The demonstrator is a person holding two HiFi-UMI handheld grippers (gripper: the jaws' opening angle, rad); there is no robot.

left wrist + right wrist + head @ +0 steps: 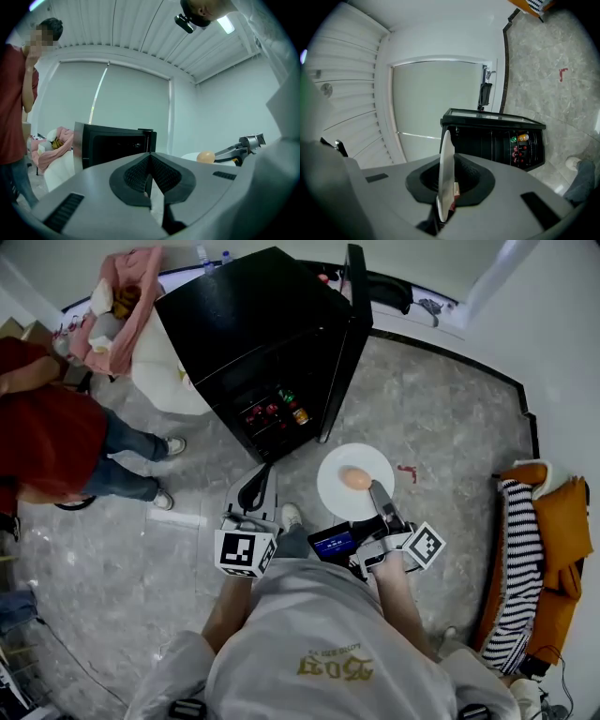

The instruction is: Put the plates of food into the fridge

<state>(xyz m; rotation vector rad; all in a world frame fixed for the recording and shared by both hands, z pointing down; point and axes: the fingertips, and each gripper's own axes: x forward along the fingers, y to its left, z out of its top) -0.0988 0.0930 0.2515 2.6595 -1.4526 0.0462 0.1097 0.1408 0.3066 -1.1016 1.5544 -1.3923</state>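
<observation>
A white plate [349, 486] with a tan bun [356, 478] on it hangs above the floor, in front of the black fridge [253, 343]. My right gripper [379, 495] is shut on the plate's near rim; the right gripper view shows the plate [446, 176] edge-on between the jaws. The fridge door [345, 338] stands open, and cans [281, 409] show on its shelves. My left gripper [255, 491] is shut with nothing in it, to the left of the plate. From the left gripper view the bun [206, 156] and the fridge [115, 141] appear beyond the closed jaws.
A person in a red top [47, 432] stands at the left near the fridge. A white and pink heap [127, 320] lies behind it. An orange and striped pile [534, 545] sits by the right wall. A red mark [406, 470] is on the marble floor.
</observation>
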